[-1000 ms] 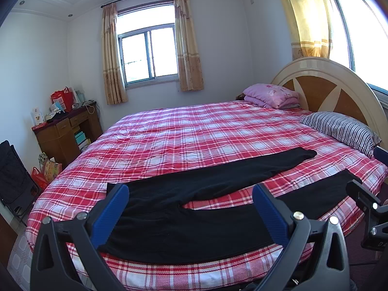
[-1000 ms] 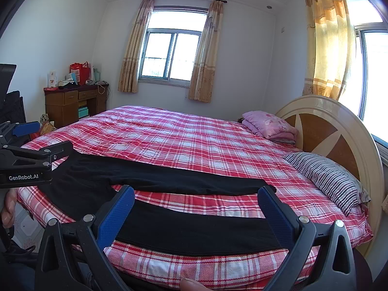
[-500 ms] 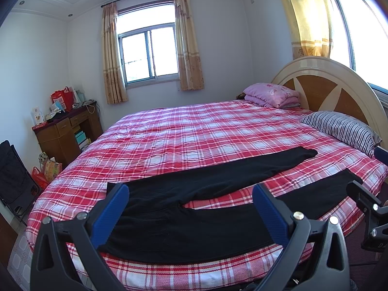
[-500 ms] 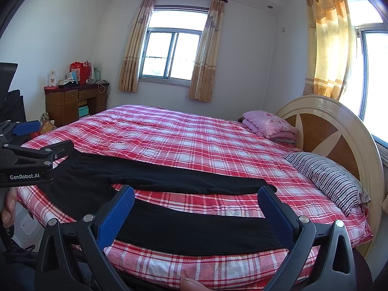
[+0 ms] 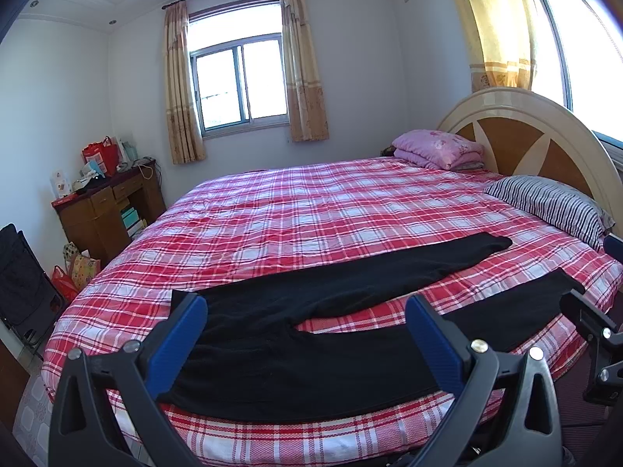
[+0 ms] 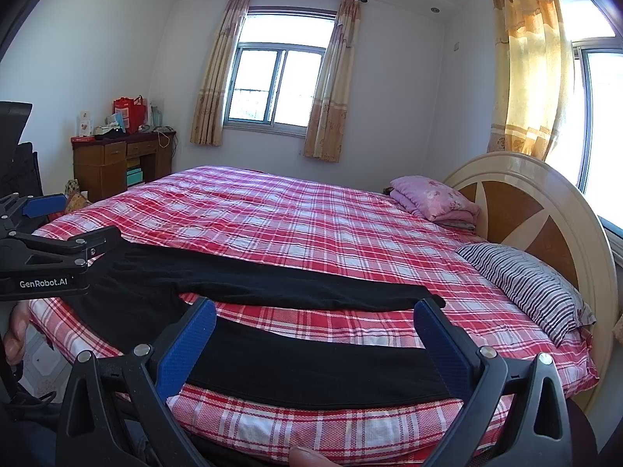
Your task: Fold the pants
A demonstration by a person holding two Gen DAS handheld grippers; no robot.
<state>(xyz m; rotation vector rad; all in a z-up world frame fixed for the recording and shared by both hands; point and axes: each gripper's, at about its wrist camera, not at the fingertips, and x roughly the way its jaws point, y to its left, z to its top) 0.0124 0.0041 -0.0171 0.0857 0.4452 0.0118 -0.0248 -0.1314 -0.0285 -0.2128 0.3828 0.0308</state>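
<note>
Black pants [image 5: 311, 358] lie flat along the near edge of a red plaid bed [image 5: 311, 210], legs spread apart in a V, waist at the left. They also show in the right wrist view [image 6: 311, 369]. My left gripper [image 5: 305, 319] is open and empty, held above the waist and crotch area. My right gripper [image 6: 313, 323] is open and empty, above the near leg. The left gripper shows from the side in the right wrist view [image 6: 58, 249], and the right gripper shows at the edge of the left wrist view [image 5: 595, 323].
A rounded headboard [image 5: 545, 136] is at the right, with a striped pillow [image 5: 553, 202] and a folded pink blanket [image 5: 436, 148]. A wooden desk [image 5: 105, 206] with bags stands by the far left wall. A black chair [image 5: 23, 280] is at the left.
</note>
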